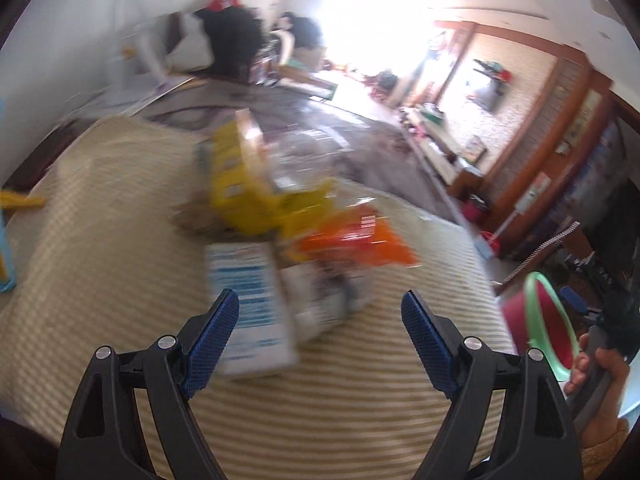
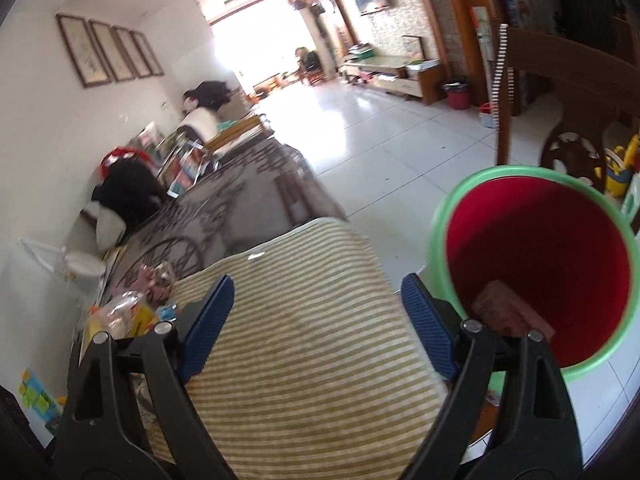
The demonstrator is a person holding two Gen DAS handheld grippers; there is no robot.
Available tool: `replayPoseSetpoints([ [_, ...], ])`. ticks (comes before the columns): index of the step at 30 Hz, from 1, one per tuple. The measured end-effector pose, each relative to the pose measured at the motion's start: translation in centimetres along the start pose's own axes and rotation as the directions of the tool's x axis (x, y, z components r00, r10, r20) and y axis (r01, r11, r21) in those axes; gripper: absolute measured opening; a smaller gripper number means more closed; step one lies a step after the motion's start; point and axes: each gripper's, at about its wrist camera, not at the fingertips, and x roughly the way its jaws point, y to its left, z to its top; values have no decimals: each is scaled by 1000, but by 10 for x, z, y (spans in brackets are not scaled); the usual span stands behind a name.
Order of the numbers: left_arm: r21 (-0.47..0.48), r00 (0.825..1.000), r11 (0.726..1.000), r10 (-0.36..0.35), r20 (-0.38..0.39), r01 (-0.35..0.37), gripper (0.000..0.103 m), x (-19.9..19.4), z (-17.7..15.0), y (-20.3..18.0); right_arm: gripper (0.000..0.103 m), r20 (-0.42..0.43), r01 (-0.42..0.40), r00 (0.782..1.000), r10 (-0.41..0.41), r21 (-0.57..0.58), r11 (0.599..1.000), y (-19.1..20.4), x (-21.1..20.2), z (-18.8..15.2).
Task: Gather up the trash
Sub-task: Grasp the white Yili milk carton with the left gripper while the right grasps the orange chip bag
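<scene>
The trash (image 1: 280, 216) lies heaped on the striped mat (image 1: 100, 248) directly ahead of my left gripper (image 1: 320, 316): a yellow packet (image 1: 236, 184), an orange wrapper (image 1: 360, 240), clear plastic (image 1: 304, 160) and a white-and-blue printed carton (image 1: 250, 308), the last nearest my left-hand pad; motion blur prevents finer identification. My left gripper is spread wide with nothing between its pads. My right gripper (image 2: 318, 300) is likewise spread and empty, hovering over the mat's edge. The red bin with green rim (image 2: 536, 264) stands on the floor just to the right of it, one brownish item (image 2: 508, 312) visible inside. A hand (image 1: 596, 388) shows at the right edge of the left view.
</scene>
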Motion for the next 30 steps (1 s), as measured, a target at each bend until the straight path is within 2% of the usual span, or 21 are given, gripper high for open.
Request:
replayPoseSetpoints([
  [5,-59,997,997,54,-46,-57,80,10,-4,44,85,-61,-53,997,48,-71,996,46,20,-12],
  [7,-96,997,994,48,-63,-54,80,16,-2,58,85,-91,-68,994,59,-103,992,63,29,-17],
  [11,-110,994,994,1,-109,-14,80,34,6,60,87,-132,-92,989,73,-139,986,87,42,-26],
  [20,-98,978,995,-15,-209,-6,79,85,13,52,87,-210,-153,971,112,-188,970,126,68,-43],
  [22,-116,976,993,-24,-218,-2,76,92,11,56,87,-237,-178,962,133,-182,967,134,74,-47],
  [26,-162,977,987,-35,-209,1,61,98,12,70,87,-298,-223,938,176,-132,966,141,94,-56],
  [30,-184,980,983,-27,-196,-9,60,92,9,77,87,-360,-276,899,249,-24,961,142,117,-64],
])
